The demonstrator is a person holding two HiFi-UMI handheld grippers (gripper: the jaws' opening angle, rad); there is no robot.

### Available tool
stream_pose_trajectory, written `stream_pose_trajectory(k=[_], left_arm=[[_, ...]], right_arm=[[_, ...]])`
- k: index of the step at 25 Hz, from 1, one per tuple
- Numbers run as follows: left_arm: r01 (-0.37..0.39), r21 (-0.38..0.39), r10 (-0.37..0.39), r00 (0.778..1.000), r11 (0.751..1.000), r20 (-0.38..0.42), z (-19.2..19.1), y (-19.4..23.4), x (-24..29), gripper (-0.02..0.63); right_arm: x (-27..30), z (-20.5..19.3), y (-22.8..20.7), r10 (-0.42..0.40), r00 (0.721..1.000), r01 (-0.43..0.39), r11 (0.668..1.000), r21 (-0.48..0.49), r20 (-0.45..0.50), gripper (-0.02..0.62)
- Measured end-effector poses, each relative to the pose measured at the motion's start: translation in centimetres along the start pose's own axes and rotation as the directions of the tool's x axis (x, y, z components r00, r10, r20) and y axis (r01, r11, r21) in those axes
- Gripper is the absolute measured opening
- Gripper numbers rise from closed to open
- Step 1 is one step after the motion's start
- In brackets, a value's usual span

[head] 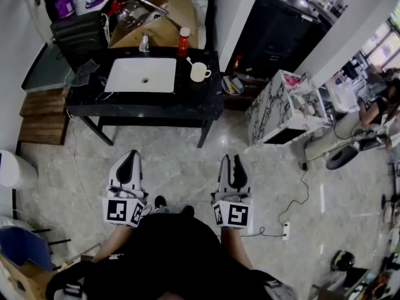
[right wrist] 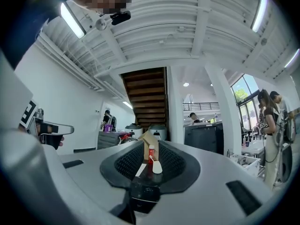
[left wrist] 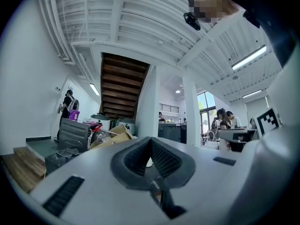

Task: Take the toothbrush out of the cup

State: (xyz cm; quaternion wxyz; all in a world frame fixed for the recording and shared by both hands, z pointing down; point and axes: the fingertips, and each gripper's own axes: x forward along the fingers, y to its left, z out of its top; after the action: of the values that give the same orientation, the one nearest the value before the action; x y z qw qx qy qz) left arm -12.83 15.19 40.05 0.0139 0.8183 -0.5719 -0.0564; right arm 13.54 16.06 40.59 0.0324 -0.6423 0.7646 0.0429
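Note:
A cream cup (head: 199, 72) stands on the black table (head: 187, 102), right of the white sink (head: 142, 75), with a white toothbrush (head: 189, 60) leaning out of it to the left. Both grippers hang low over the floor, well short of the table. My left gripper (head: 129, 156) has its jaws together and holds nothing; in the left gripper view its tips (left wrist: 150, 140) meet. My right gripper (head: 231, 161) stands slightly open with nothing in it. In the right gripper view, the cup (right wrist: 157, 167) and a red bottle (right wrist: 151, 153) show far off through the narrow gap of that gripper (right wrist: 151, 145).
A red bottle (head: 183, 41) and a tap (head: 144, 43) stand at the table's back edge, with a cardboard box (head: 165, 11) behind. A marble-patterned cabinet (head: 275, 111) stands right of the table. A cable and power strip (head: 286, 231) lie on the floor at right. People stand in the background.

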Motion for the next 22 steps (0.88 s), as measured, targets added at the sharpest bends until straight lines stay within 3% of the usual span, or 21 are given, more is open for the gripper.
stream_pose_trajectory(k=[22], left_arm=[[0.012,-0.016,-0.012,1.000,1.000,-0.002,-0.40,0.06,0.40,0.003]], right_arm=[[0.84,-0.88,0.35,0.023,0.999,-0.023,1.000,0.004,-0.029,0.416]])
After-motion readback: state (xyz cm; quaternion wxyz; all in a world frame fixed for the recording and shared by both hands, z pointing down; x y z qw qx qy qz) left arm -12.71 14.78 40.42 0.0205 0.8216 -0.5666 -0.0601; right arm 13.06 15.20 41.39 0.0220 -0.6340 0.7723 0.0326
